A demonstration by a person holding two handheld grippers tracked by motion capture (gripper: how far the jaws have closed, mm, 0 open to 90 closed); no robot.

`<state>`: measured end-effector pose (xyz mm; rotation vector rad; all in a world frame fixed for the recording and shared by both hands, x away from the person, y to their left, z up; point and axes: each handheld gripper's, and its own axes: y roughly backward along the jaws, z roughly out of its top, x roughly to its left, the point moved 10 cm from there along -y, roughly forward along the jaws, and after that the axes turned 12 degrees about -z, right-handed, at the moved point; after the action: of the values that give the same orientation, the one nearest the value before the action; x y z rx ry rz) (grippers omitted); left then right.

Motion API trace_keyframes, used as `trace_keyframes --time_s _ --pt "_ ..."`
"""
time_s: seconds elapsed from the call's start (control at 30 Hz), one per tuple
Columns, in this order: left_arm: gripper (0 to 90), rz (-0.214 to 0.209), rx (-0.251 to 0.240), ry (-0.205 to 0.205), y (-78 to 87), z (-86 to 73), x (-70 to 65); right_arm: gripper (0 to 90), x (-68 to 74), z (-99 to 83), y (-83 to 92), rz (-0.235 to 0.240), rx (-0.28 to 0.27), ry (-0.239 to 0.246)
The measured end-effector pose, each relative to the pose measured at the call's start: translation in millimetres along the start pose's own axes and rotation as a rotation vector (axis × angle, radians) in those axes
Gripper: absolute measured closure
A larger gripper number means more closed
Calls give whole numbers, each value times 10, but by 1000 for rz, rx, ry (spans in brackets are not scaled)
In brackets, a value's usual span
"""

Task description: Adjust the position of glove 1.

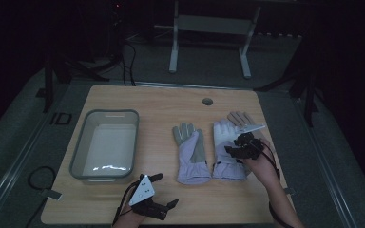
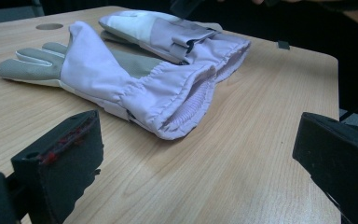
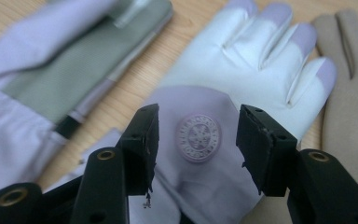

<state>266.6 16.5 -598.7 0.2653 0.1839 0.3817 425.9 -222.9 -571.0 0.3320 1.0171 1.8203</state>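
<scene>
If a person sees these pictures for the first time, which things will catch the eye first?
Probably the two pale lilac gloves lying side by side right of the table's middle. The right gripper hovers over the right-hand glove, jaws apart around its round badge. A grey bin stands at the left.

Very little here can be read. On the dark floor panel just off the wooden table's edge, at about nine o'clock from the grey plastic bin [image 1: 105, 145], stand pale block marks that look like "ID" [image 1: 60, 118]. The white-and-lilac fabric glove [image 3: 242, 79] carries a round lilac embossed badge [image 3: 198, 137] on its back, with ring lettering around a central emblem, too fine and blurred to make out.
</scene>
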Motion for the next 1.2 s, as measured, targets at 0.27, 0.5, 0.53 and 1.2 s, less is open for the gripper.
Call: trace_keyframes --time_s 0.27,0.5,0.53,1.2 --pt "17 -1 -2 2 3 1 2 621 37 -222 -254 41 51 -36" --pt "18 1 -2 4 3 0 4 752 75 -220 -251 10 49 -56" --pt "18 1 -2 6 3 0 5 767 77 -218 -238 4 45 -65" --pt "18 3 2 6 0 -2 8 805 1 301 548 -13 -74 -67"
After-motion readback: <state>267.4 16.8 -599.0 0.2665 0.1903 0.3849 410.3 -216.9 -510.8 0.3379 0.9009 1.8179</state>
